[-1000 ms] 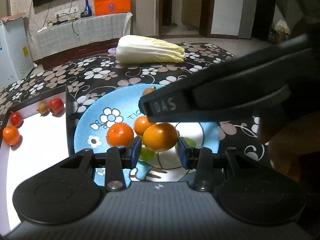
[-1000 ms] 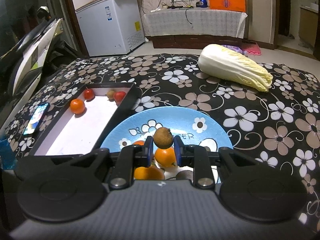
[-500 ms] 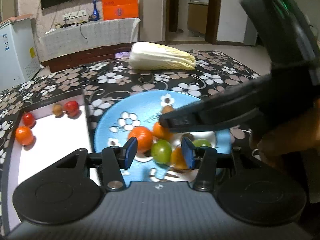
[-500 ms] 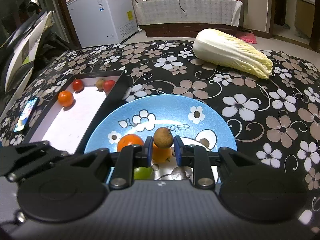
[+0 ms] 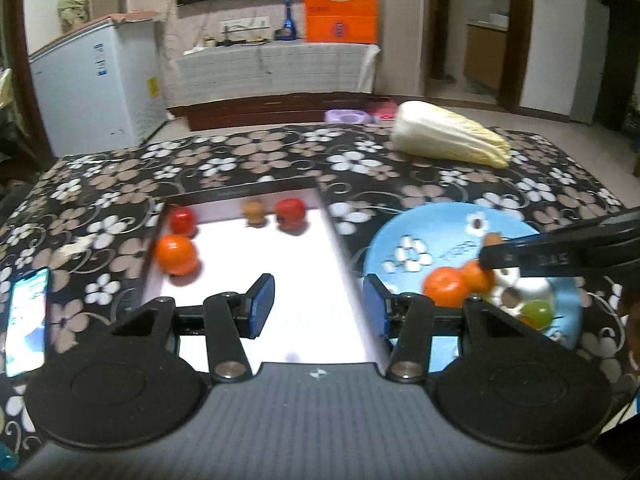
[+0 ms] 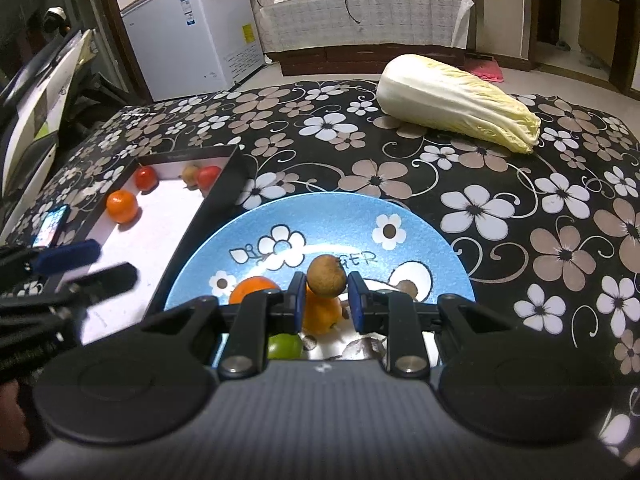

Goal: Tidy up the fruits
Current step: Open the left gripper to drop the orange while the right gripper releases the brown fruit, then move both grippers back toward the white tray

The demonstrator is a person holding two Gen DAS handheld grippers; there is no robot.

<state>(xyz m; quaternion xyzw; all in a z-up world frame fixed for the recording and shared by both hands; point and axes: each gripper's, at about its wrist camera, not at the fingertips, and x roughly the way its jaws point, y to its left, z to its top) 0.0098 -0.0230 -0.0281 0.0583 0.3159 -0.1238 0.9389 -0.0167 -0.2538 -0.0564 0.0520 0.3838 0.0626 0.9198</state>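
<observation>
My right claw (image 6: 323, 303) is clamped on a small brown fruit (image 6: 326, 275), pinched between the pad tips and held above the blue plate (image 6: 420, 236). Directly below it sit an orange fruit (image 6: 322, 312), a second orange (image 6: 251, 288) to its left and a green fruit (image 6: 285, 346) nearer me. My left claw (image 5: 318, 302) is released and holds nothing; its jaws have just been opening, and it hangs over the white tray (image 5: 320, 264), to the left of the plate.

Finding: the grip is shallow. The brown fruit rides at the very tips, so I judge it could roll out if I swing fast or tilt the wrist.

Recommended handling: lift clear of the pile below before moving across. Carry left over the tray's dark wall (image 6: 218, 192), keeping the pads level. The tray already holds an orange (image 6: 122, 206), two red fruits (image 6: 145, 177) and a brown one (image 6: 191, 174) along its far end; I would set mine beside that brown one, like with like.

Risk: the left claw stands in the path. I should draw it aside first. Lower until the fruit touches the tray floor, then release slowly so it does not roll.
</observation>
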